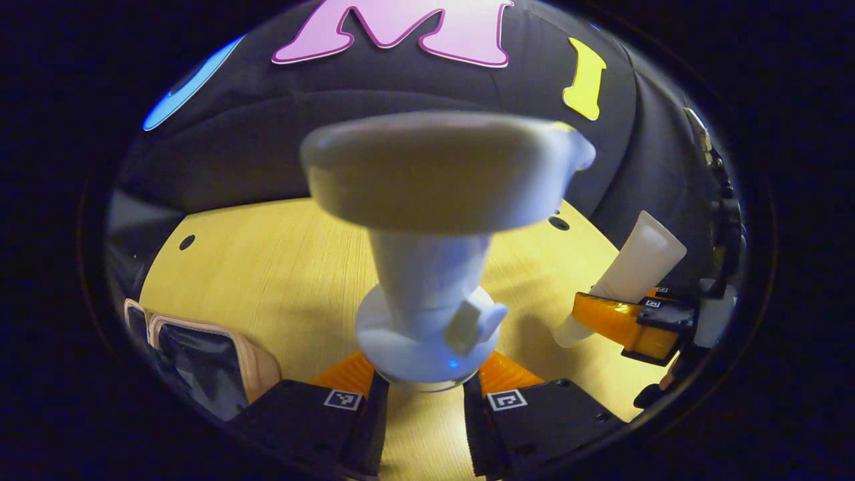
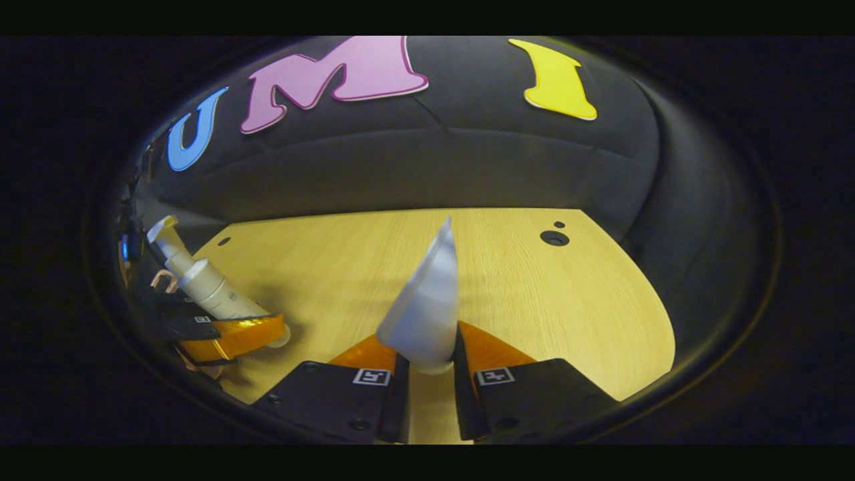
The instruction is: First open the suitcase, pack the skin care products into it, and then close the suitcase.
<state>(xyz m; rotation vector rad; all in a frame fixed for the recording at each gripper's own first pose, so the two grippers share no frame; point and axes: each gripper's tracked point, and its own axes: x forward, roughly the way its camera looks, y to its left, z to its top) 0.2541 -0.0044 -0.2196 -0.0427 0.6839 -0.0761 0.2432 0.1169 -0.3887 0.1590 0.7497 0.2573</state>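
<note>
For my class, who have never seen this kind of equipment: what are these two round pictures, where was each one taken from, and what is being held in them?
There is no robot here. A person holds a two-finger gripper in each hand, and each gripper carries a wide-angle camera looking forward along its fingers.

The left gripper view comes from the left gripper, whose fingers clamp the white pump bottle with a broad flat pump head.

The right gripper view comes from the right gripper, which pinches the white squeeze tube with a flat crimped end.

Each view also catches the other gripper off to the side.

Below both lies the pale wooden tabletop. At the lower left of the left gripper view sits part of a beige-rimmed suitcase with a dark lining, apparently open.
</note>
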